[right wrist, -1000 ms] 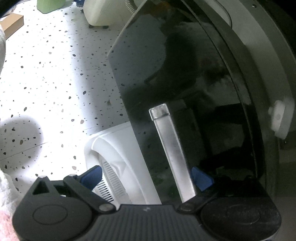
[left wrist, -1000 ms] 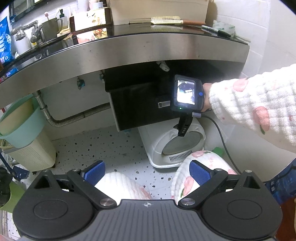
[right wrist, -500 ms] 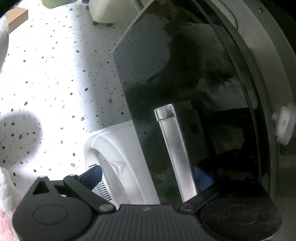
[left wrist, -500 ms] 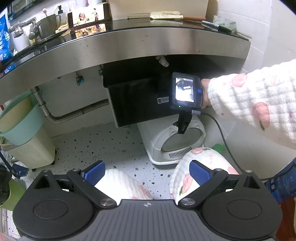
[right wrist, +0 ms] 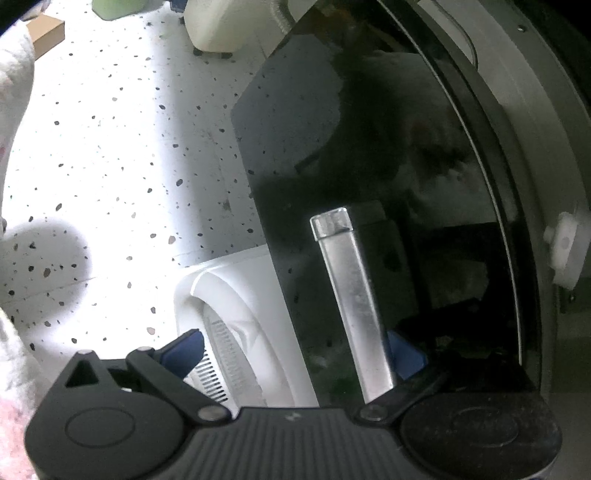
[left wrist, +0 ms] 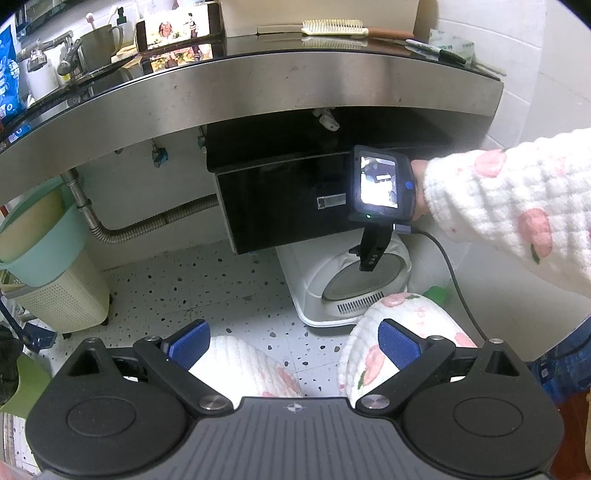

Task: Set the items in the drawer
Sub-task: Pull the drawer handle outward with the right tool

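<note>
A long shiny counter point(left wrist: 280, 85) is curving across the top of the left wrist view. A comb point(left wrist: 332, 28), a pen point(left wrist: 436, 51), a phone point(left wrist: 177, 26) and a metal cup point(left wrist: 96, 43) are sitting on top of it. A black drawer point(left wrist: 284, 206) is hanging under the counter, and its glossy front is facing out with a silver handle point(left wrist: 330, 202) on it. The inside of the drawer is not showing, so nobody can tell what is in it.

A white bin point(left wrist: 347, 284) with a round grey lid is standing on the speckled floor point(left wrist: 207, 280), just under the drawer. At the left, a green tub point(left wrist: 33, 236) is sitting on top of a cream basket point(left wrist: 62, 299). What is in them is not showing.

The right gripper point(right wrist: 291, 354) is reaching up close to the drawer front point(right wrist: 369, 155). Its fingers are spread apart, and the handle point(right wrist: 351, 299) is sitting between them, close to the right blue pad point(right wrist: 406, 354). The pads are not squeezing it.

The left gripper point(left wrist: 295, 341) is hanging low over the person's knees point(left wrist: 402, 328), well away from the drawer. Its fingers are spread wide and are holding nothing.
</note>
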`<state>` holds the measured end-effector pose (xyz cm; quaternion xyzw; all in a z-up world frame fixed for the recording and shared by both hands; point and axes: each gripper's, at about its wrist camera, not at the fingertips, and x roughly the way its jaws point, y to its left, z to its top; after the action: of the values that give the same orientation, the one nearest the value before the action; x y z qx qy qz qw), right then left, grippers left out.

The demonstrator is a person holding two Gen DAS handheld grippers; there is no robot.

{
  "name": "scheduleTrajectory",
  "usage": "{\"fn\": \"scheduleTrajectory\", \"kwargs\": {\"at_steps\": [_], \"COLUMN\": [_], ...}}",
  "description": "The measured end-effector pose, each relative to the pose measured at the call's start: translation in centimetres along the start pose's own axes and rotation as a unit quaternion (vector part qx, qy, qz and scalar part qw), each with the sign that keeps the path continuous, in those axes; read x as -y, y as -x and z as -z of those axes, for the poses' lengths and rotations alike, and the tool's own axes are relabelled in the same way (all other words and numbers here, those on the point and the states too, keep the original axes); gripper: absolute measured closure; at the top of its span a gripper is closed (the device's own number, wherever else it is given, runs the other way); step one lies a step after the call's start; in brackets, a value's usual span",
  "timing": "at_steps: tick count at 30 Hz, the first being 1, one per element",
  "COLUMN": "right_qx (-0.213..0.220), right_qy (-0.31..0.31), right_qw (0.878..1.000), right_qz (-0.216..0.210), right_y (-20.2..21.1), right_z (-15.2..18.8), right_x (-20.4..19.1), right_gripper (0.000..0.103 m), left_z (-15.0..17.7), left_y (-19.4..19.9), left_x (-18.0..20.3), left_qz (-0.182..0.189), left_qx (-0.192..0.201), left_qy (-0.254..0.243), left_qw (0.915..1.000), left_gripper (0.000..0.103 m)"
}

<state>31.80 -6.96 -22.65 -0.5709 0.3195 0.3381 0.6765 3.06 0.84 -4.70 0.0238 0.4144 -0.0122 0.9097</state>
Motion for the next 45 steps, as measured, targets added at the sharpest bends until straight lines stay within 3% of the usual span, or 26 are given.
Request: {"fn": "scheduleTrajectory", "kwargs": {"at_steps": [23,28,33,36,40,42,45], "right_qx": [0.029,0.036,0.044,0.06,0.071,0.054,0.045], "right_qy": [0.001,-0.047,-0.14,-0.206,-0.3,-0.358,-0.469], "right_qw": [0.999,0.998,0.988,0.976,0.951,0.932,0.881], "right_qz": [-0.013,-0.037,-0.053,-0.042,-0.033,-0.034,-0.041], "right_y": [2.6,3.6,5.5,7.3,9.0,9.0,8.9], "right_z": [1.5,1.5,1.1,1.3,2.5,3.3,4.9], "right_x": [-3.2,-3.0,-1.3,-0.9,-0.3,0.4,2.2], "right_gripper": [0.0,0.0,0.0,0.0,0.0,0.0,0.0], "left_z": [-0.1,-0.2,-0.3,-0.4,-0.4,-0.3,0.1], "left_y": [0.1,0.3,0.7,0.9,1.1,1.1,1.3], "left_x": [0.6,0.7,0.2,-0.2,-0.7,-0.9,-1.1], "left_qz": [0.009,0.013,0.016,0.021,0.028,0.03,0.033], "left_qx": [0.0,0.003,0.007,0.009,0.014,0.016,0.017], "left_qy": [-0.002,-0.006,-0.002,0.004,0.007,0.004,0.005], "left_qw": [1.0,0.9999,0.9998,0.9997,0.9995,0.9994,0.9993], "left_gripper": [0.004,0.004,0.004,0.004,0.004,0.004,0.004]}}
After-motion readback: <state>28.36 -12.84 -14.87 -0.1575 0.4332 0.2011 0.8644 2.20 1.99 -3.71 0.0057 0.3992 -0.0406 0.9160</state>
